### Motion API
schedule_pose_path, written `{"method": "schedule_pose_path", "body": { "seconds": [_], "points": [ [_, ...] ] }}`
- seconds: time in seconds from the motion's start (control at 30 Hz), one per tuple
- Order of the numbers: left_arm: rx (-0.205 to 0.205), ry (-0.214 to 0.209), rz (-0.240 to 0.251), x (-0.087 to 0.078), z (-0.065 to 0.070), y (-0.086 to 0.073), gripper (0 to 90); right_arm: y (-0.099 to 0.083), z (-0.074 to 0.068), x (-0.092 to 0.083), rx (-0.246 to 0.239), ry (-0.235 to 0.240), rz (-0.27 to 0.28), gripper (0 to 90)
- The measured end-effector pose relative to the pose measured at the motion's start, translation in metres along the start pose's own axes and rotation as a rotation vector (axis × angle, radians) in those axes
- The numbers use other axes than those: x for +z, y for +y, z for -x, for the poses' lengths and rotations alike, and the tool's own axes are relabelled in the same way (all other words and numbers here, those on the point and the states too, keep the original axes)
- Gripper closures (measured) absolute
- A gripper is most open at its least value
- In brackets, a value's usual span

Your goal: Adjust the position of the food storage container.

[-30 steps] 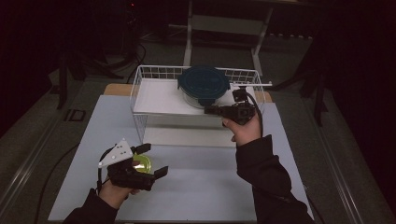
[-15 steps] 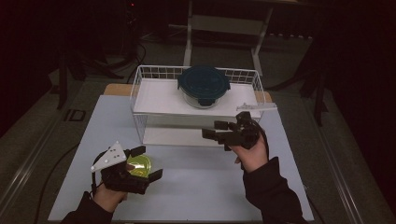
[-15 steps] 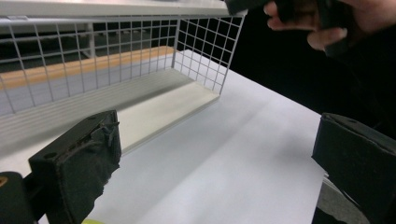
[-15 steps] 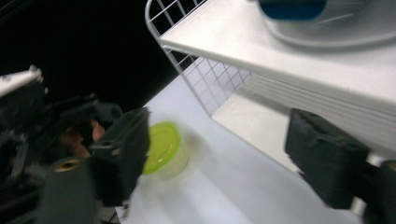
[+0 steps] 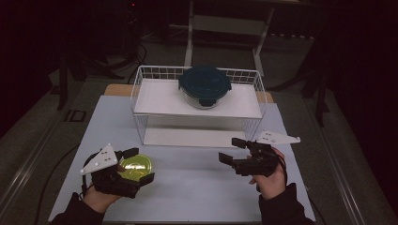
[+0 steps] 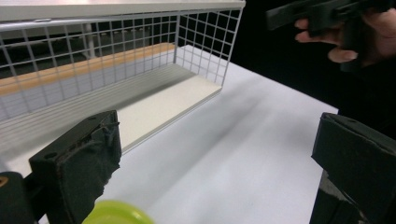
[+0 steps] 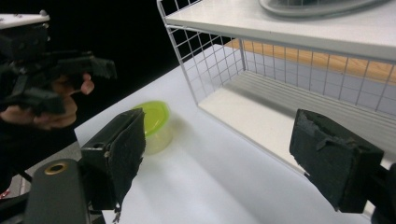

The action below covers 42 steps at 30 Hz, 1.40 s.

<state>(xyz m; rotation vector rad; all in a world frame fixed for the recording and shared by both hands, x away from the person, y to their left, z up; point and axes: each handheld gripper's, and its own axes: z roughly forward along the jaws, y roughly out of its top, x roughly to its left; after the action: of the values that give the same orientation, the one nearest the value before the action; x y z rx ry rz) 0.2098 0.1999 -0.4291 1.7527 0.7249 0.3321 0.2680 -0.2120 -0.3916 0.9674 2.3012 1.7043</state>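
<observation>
I see the left hand-held gripper [image 5: 136,165] near the worktop's [image 5: 197,187] front-left corner, jaws wide around the yellow-green container [image 5: 135,168] without pinching it, while the right hand-held gripper [image 5: 231,151], jaws just opened and empty, sits front-right, probably to assist, clear of the wire rack [image 5: 141,101].

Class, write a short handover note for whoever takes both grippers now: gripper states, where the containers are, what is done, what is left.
Left gripper: open, jaws either side of the green-lidded container, not pressing it.
Right gripper: open and empty over the table; its jaws have just been opening.
Done: the dark-lidded container stands on the rack's top shelf.
Left, probably: grip the green-lidded container and shelve it too.
</observation>
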Motion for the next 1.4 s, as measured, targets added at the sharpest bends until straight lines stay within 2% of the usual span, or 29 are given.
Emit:
{"method": "schedule_pose_path", "body": {
  "seconds": [0.1,0.17,0.27,0.3,0.4,0.5,0.57,0.6,0.67,0.83,0.97,1.1,1.13,1.17,1.27,1.4],
  "points": [
    [0.012,0.015,0.005,-0.007,-0.004,-0.003,2.7,-0.009,-0.002,-0.008,-0.004,-0.004,0.010,18.1],
    [0.019,0.033,-0.008,-0.012,-0.007,-0.007,4.0,-0.016,-0.004,-0.013,-0.010,-0.010,0.014,18.1],
    [0.011,0.054,-0.012,-0.021,-0.014,-0.013,7.5,-0.027,-0.007,-0.022,-0.013,-0.010,0.015,18.1],
    [0.006,0.060,-0.008,-0.024,-0.016,-0.015,11.8,-0.031,-0.008,-0.024,-0.012,-0.015,0.014,18.1],
    [0.000,0.076,-0.012,-0.034,-0.023,-0.020,16.9,-0.040,-0.009,-0.034,-0.002,-0.019,0.024,18.1],
    [0.001,0.091,-0.017,-0.044,-0.029,-0.025,26.8,-0.048,-0.010,-0.041,-0.013,-0.032,0.030,18.8],
    [0.003,0.096,-0.024,-0.051,-0.034,-0.030,37.7,-0.052,-0.012,-0.046,-0.020,-0.033,0.030,18.8],
    [0.002,0.105,-0.026,-0.055,-0.036,-0.032,39.3,-0.054,-0.013,-0.047,-0.023,-0.038,0.028,18.9],
    [-0.018,0.107,-0.025,-0.061,-0.042,-0.036,47.0,-0.058,-0.014,-0.051,-0.026,-0.027,0.037,18.8],
    [-0.049,0.143,-0.050,-0.072,-0.053,-0.047,63.1,-0.067,-0.015,-0.058,-0.011,-0.037,0.043,18.9],
    [-0.069,0.171,-0.089,-0.074,-0.059,-0.054,71.7,-0.073,-0.014,-0.060,-0.003,-0.038,0.041,18.9],
    [-0.058,0.186,-0.147,-0.072,-0.064,-0.061,83.9,-0.077,-0.012,-0.061,0.003,-0.039,0.044,18.9],
    [-0.058,0.186,-0.147,-0.072,-0.064,-0.061,85.8,-0.078,-0.012,-0.061,0.009,-0.032,0.047,18.9],
    [-0.065,0.186,-0.172,-0.071,-0.067,-0.064,87.1,-0.078,-0.011,-0.060,0.008,-0.029,0.047,18.9],
    [-0.066,0.192,-0.200,-0.069,-0.071,-0.070,87.9,-0.080,-0.010,-0.059,0.012,-0.031,0.046,18.9],
    [-0.103,0.203,-0.219,-0.065,-0.078,-0.079,88.2,-0.081,-0.010,-0.059,0.014,-0.030,0.045,18.9]
  ]
}}
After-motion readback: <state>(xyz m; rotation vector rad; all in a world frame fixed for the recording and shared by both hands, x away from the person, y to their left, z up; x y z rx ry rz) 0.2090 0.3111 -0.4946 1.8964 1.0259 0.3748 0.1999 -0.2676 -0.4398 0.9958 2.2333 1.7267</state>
